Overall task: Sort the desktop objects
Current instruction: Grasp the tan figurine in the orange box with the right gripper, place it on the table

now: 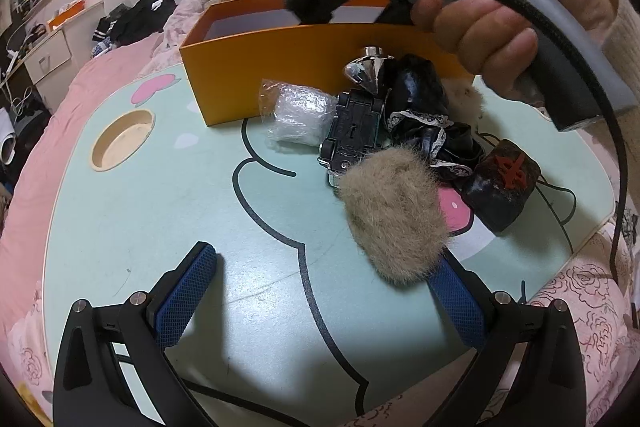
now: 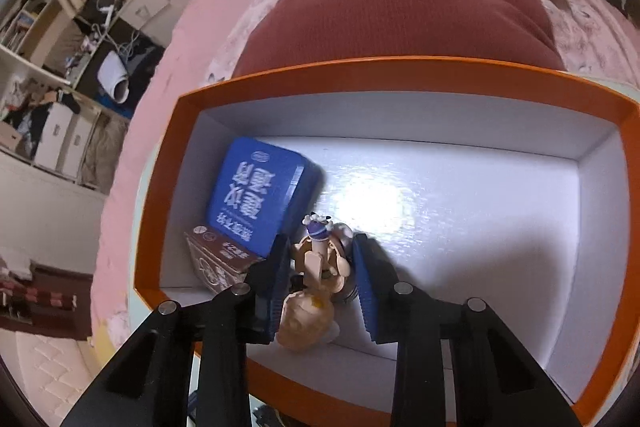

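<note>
My right gripper (image 2: 321, 242) hangs over the open orange box (image 2: 400, 66), shut on a small tan toy figurine (image 2: 320, 269) with a blue cap. Inside the box, a blue carton (image 2: 260, 195) leans on a brown carton (image 2: 216, 261) at the left end. In the left wrist view, my left gripper (image 1: 324, 259) stands open low over the mint-green table (image 1: 160, 227), holding nothing. A beige fur ball (image 1: 394, 215) lies against its right finger. Behind the ball lie a black toy car (image 1: 352, 131), a clear plastic bag (image 1: 300, 115), a silver cone (image 1: 366, 71) and black lace cloth (image 1: 420, 99).
A dark block with a red mark (image 1: 500, 183) sits at the table's right. The orange box (image 1: 280, 67) stands at the back of the table, with a hand (image 1: 480, 27) on the right gripper's handle above it. A round cup recess (image 1: 122, 139) is at the left. Pink bedding surrounds the table.
</note>
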